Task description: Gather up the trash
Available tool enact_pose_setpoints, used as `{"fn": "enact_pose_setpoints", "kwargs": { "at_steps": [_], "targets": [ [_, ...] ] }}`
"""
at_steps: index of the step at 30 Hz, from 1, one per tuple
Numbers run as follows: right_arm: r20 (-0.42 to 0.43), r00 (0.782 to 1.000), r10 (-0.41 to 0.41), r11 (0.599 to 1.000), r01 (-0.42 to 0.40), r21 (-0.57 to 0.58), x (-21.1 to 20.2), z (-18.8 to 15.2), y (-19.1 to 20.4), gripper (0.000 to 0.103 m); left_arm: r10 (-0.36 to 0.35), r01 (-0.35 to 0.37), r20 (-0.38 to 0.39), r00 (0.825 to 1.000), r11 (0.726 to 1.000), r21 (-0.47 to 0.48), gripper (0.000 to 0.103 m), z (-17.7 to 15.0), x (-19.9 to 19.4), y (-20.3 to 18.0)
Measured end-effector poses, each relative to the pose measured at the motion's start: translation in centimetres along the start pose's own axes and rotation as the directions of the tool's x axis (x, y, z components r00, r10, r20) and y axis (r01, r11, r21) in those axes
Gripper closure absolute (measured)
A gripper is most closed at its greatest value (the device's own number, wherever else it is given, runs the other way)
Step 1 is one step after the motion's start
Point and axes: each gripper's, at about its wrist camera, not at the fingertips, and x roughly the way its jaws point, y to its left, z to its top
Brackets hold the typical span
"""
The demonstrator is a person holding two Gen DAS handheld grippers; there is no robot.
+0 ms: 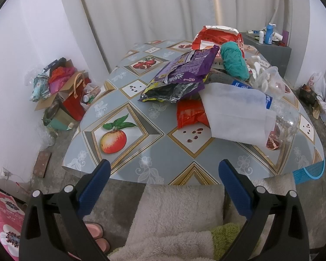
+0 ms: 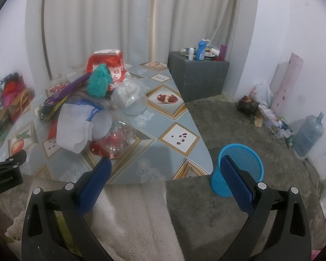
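A pile of trash lies on the fruit-patterned table [image 1: 141,161]: a purple snack bag [image 1: 184,69], an orange wrapper [image 1: 190,113], a white paper bag [image 1: 237,113], a teal cloth wad [image 1: 233,59], a clear plastic bottle [image 1: 286,117] and a red-and-white bag [image 1: 219,34]. The pile also shows in the right wrist view [image 2: 87,108]. A blue mesh bin [image 2: 239,167] stands on the floor by the table's near right corner. My left gripper [image 1: 163,171] is open and empty above the table's near edge. My right gripper [image 2: 165,169] is open and empty, near the bin.
A clear cup with white tissue [image 2: 132,100] stands on the table. A grey cabinet [image 2: 200,76] with bottles stands behind it. Boxes and bags [image 1: 60,91] sit on the floor at the left. A water jug [image 2: 308,134] stands at the right wall.
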Motion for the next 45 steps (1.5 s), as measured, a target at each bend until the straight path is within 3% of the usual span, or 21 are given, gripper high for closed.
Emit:
{"fn": "enact_pose_setpoints", "kwargs": {
  "at_steps": [10,17,29,32,34,38,45],
  "targets": [
    [-0.001,1.000,0.001,1.000,-0.001,-0.001,0.0,0.0,0.1,0.008,-0.004,0.004,-0.002,1.000,1.000,0.010,0.006,-0.2,0.1,0.0],
    [0.010,1.000,0.003,1.000,-0.003,-0.013,0.3,-0.1,0.6,0.008,-0.060,0.061,-0.011,0.998,0.998,0.028,0.006,-0.4,-0.7,-0.4],
    [0.053,0.993,0.110,0.994,-0.110,0.002,0.7,0.9,-0.3,0.008,-0.157,0.157,-0.015,0.988,0.985,0.064,0.006,-0.6,-0.8,-1.6],
    [0.071,0.988,0.135,0.990,-0.137,0.023,1.0,0.8,-0.9,0.008,-0.203,0.203,-0.010,0.979,0.977,0.059,0.006,-0.4,-0.8,-1.7],
    [0.072,0.988,0.138,0.990,-0.141,0.030,1.2,0.9,-1.1,0.008,-0.268,0.268,-0.010,0.963,0.962,0.045,0.006,-0.3,-0.7,-1.5],
    [0.081,0.987,0.142,0.989,-0.145,0.028,1.3,1.3,-1.2,0.008,-0.406,0.406,0.021,0.913,0.914,0.007,0.006,0.3,-0.6,-1.0],
    [0.111,0.984,0.139,0.990,-0.141,0.012,1.7,3.6,-1.1,0.008,-0.411,0.403,0.104,0.906,0.911,0.083,0.006,3.6,-0.8,-1.8]
  ]
}}
